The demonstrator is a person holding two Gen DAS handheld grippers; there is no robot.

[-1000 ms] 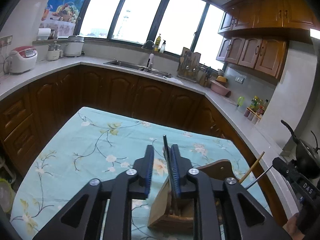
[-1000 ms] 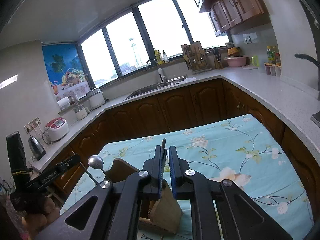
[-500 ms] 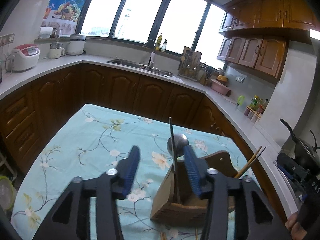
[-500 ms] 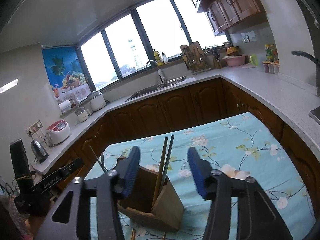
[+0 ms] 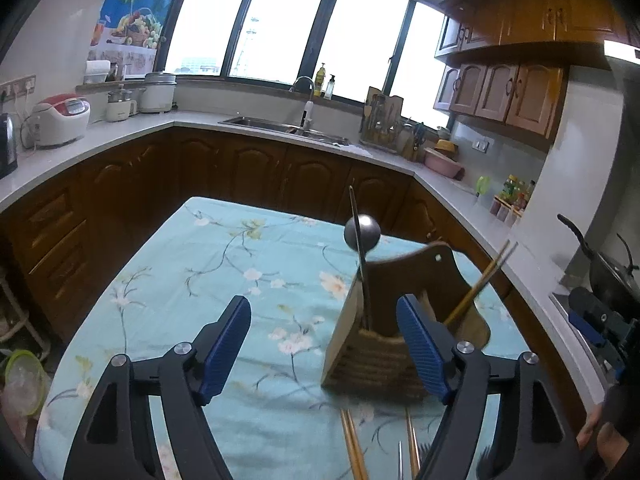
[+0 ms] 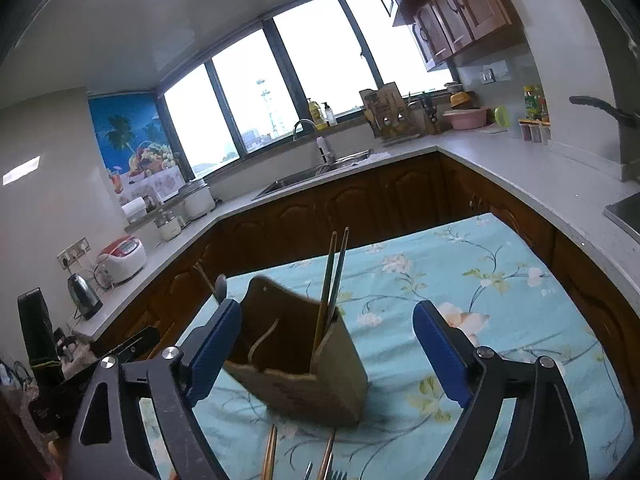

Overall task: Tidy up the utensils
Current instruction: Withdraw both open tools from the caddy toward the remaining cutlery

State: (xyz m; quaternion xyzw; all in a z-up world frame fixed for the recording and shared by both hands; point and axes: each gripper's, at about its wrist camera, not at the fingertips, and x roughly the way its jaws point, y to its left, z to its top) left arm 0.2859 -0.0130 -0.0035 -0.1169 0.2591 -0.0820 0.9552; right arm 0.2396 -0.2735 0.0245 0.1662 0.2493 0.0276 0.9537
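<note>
Hovering above the wooden utensil holder, my left gripper and right gripper both stand wide, holding nothing; chopsticks stand inside.

The right gripper has its blue fingers spread wide and holds nothing. Between them a wooden holder stands on the bench, which has a flowery blue cloth. Two chopsticks stick up out of the holder. More chopsticks and a fork lie at the near edge.
</note>
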